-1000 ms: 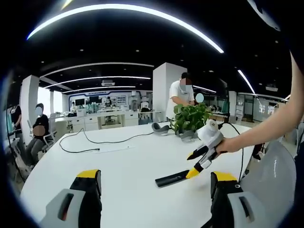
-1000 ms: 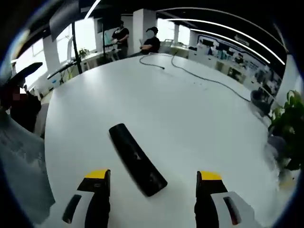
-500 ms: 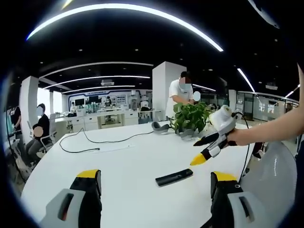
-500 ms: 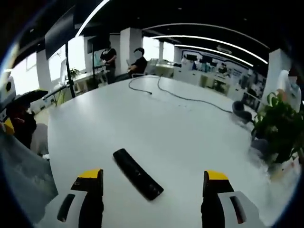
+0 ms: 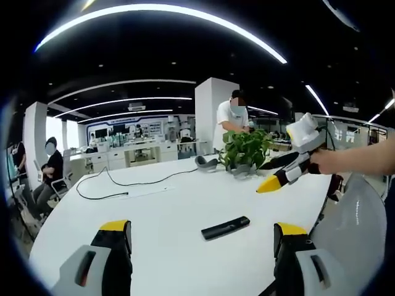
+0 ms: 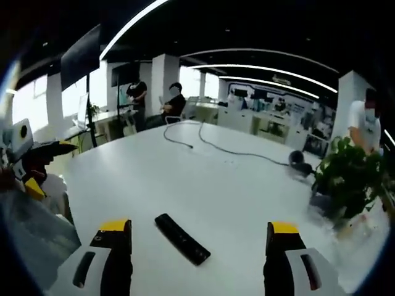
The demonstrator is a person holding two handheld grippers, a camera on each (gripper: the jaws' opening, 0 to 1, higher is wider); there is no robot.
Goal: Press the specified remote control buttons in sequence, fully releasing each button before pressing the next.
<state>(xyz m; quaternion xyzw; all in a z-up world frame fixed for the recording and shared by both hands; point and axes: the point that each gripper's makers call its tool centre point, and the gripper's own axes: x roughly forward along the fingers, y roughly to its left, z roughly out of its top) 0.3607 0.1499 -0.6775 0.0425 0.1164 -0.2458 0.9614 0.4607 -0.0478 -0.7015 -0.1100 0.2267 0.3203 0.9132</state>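
A black remote control lies flat on the white table, between and just beyond my left gripper's open jaws, which hold nothing. A hand holds my right gripper in the air above and right of the remote, with its yellow-tipped jaws apart. In the right gripper view the remote lies ahead on the table, well clear of my right gripper, which is open and holds nothing. The left gripper shows at the left edge.
A potted plant and a grey headset stand at the table's far side, also seen as plant and headset. A black cable trails across the table. People sit and stand in the background. A chair back is at right.
My right gripper has lifted off the remote and drawn back up and to the right. The remote stays in place on the table. My left gripper has hardly moved.
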